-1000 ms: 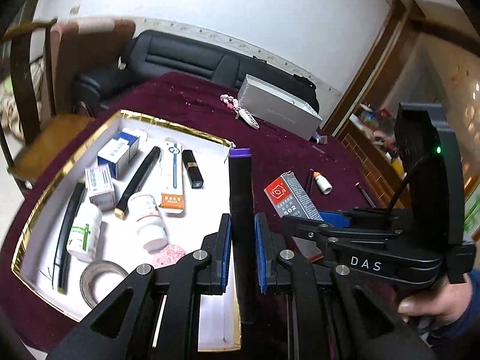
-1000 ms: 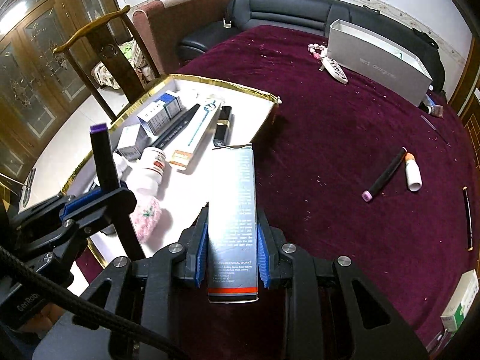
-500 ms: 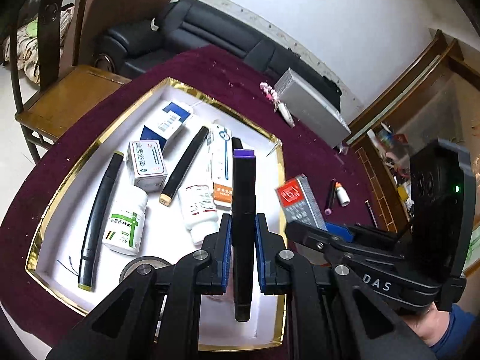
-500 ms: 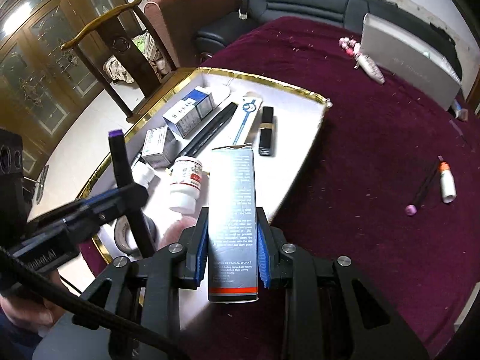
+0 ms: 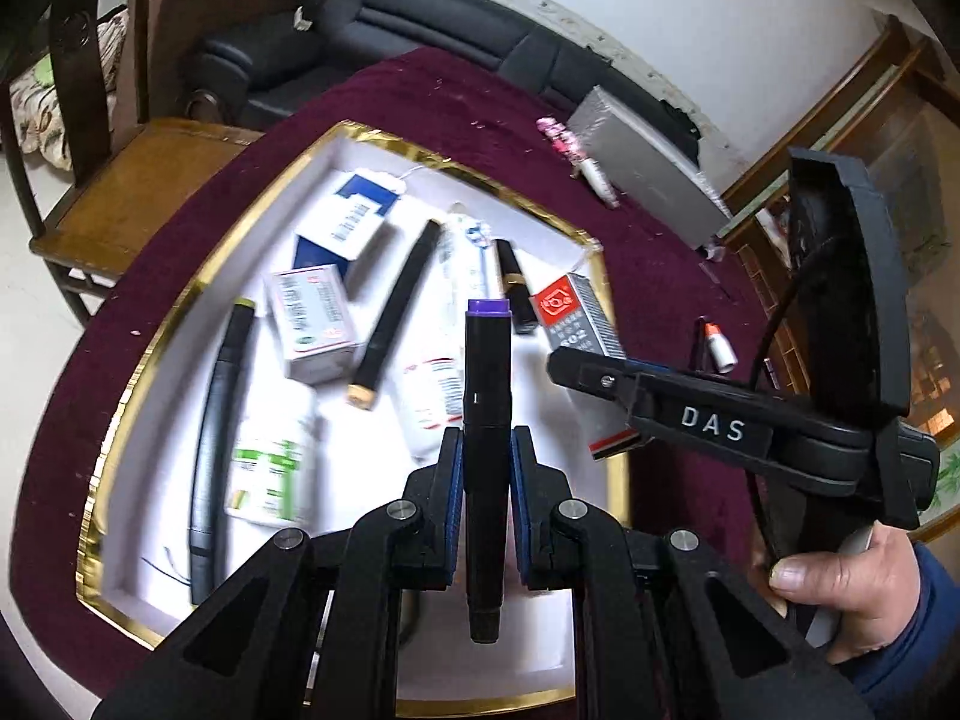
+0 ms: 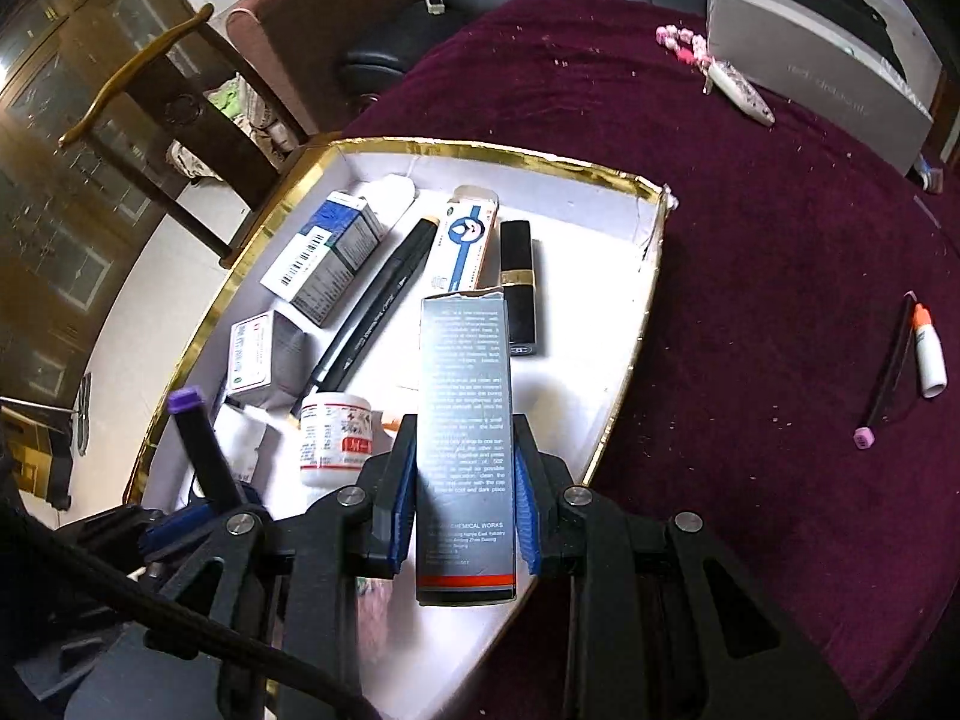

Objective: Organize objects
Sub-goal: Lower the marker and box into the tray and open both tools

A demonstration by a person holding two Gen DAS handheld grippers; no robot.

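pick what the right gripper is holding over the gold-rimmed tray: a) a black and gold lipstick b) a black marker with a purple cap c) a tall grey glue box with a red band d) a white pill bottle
c: the right gripper is shut on the tall grey glue box, while the purple-capped black marker is clamped in the left gripper.

Both wrist cameras looked steeply down along their own fingers, close above the gold-rimmed tray [image 5: 336,138] [image 6: 480,151]. Each view shared that tray and caught the opposite gripper.
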